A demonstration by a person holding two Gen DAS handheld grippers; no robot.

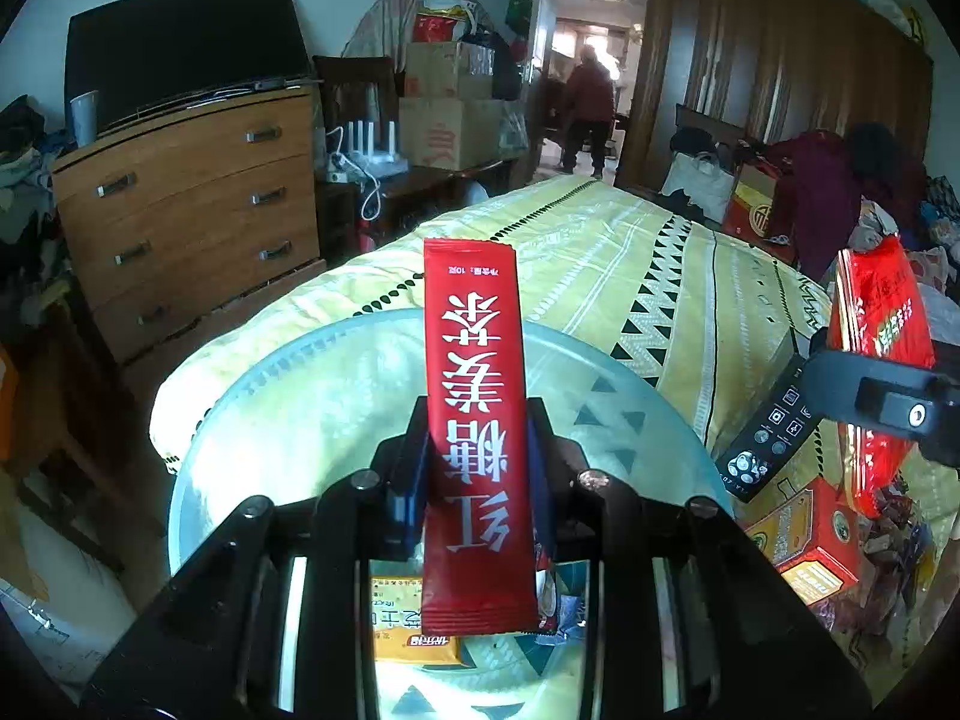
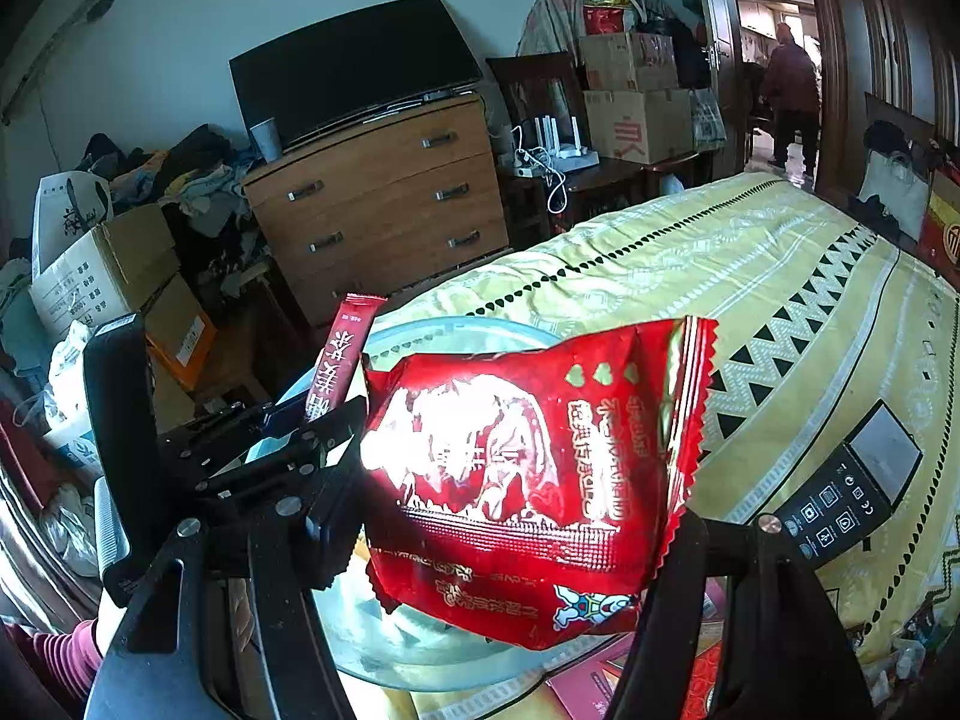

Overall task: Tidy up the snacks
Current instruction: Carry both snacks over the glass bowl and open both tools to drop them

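My left gripper [image 1: 480,420] is shut on a long red tea sachet [image 1: 474,414] with white characters, held upright over a clear round plastic bowl [image 1: 288,396] on the bed. The sachet also shows in the right wrist view [image 2: 339,360], with the left gripper [image 2: 300,420] beside it. My right gripper [image 2: 516,540] is shut on a red snack bag [image 2: 528,480], held above the bowl [image 2: 420,654]. That bag also shows at the right of the left wrist view [image 1: 876,324]. A yellow packet [image 1: 414,624] lies in the bowl under the sachet.
A yellow patterned bedspread [image 1: 600,264] covers the bed. A black remote [image 2: 840,510] lies to the right of the bowl. A red-and-yellow box [image 1: 810,540] and loose snacks sit at the right. A wooden dresser [image 1: 192,210] stands to the left. A person [image 1: 591,108] stands in the doorway.
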